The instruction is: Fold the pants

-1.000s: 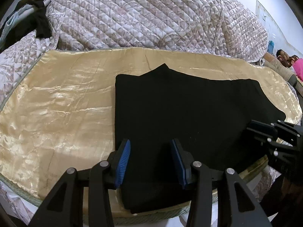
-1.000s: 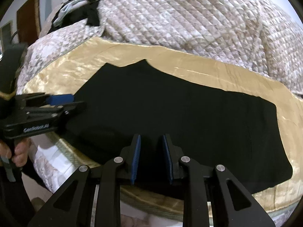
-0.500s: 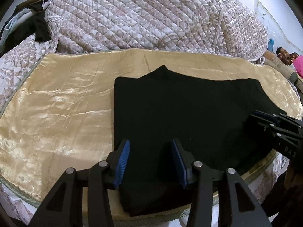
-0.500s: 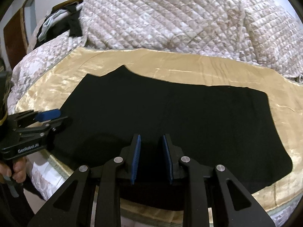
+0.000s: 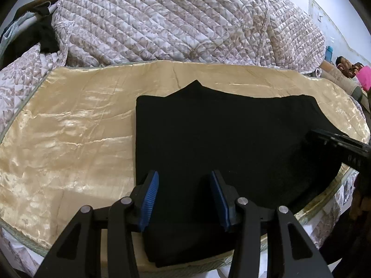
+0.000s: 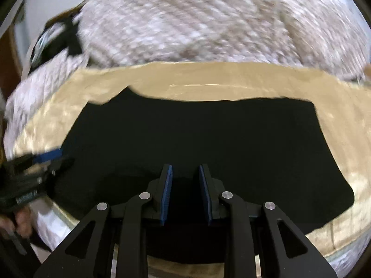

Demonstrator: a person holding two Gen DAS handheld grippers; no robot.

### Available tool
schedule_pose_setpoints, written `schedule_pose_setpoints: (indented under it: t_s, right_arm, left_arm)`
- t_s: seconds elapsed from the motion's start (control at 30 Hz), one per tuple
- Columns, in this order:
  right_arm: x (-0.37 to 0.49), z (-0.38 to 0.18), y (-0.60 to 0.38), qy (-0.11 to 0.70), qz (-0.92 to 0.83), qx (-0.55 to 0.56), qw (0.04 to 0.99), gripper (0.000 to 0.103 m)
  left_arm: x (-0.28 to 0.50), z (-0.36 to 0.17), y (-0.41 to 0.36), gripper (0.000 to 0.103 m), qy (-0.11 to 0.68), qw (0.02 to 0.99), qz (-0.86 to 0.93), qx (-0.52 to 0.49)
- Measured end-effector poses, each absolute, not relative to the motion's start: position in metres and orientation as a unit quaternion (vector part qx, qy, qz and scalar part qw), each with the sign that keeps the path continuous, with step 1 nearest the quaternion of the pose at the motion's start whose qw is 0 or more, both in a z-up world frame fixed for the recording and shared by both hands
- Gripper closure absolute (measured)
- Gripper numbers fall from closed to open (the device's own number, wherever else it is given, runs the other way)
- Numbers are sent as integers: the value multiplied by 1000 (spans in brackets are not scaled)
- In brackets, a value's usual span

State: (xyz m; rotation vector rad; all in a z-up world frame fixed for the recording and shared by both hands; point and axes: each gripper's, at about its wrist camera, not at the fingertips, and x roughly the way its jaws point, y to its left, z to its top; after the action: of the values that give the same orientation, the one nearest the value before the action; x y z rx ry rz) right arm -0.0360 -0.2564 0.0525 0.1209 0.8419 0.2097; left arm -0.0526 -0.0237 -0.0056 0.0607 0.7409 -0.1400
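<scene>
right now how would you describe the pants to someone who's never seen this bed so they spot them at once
Find the bed's heaped quilted floral cover; in front of it lies a shiny gold satin sheet. The pants are the flat black cloth on that sheet, by its near edge. They are the only plain black piece lying smooth on the gold.
</scene>
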Motion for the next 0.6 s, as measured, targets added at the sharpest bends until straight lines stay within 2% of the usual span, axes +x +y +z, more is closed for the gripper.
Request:
schedule_pose_setpoints:
  t_s: [0.3, 0.33, 0.37, 0.4, 0.6]
  right_arm:
    - [-41, 70, -310, 360, 10, 128, 924, 79]
    - [-43, 72, -322, 354, -7, 149, 923, 71]
    - [-46, 73, -336, 348, -27, 169, 922, 56]
    - [-47, 74, -345, 343, -39, 183, 921, 50]
    - [-68, 63, -410, 329, -122, 326, 878, 48]
  left_arm:
    - [-49, -3, -10, 54, 360, 932, -50, 9]
    - [-49, -3, -11, 54, 360, 932, -49, 10]
    - [-50, -3, -12, 54, 359, 932, -50, 13]
    - [-50, -3, -13, 54, 358, 932, -53, 14]
    - [-51, -4, -17, 54, 362, 930, -58, 18]
